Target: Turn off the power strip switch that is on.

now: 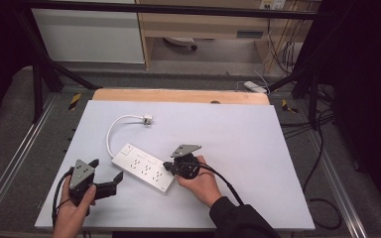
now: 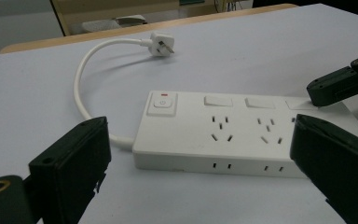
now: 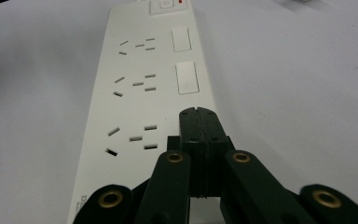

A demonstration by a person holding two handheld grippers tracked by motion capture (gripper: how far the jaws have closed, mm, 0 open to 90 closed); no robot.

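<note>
Fingers of right gripper (image 3: 199,116) pressed together, nothing between, tips resting on power strip (image 1: 143,167) over the third rocker switch; that gripper's own view makes this clear, high view can't. Left gripper (image 1: 110,179) jaws wide apart, framing the strip's near edge. Strip lies mid-table (image 1: 258,163), cord (image 2: 81,74) looping to loose plug (image 2: 161,45).
</note>
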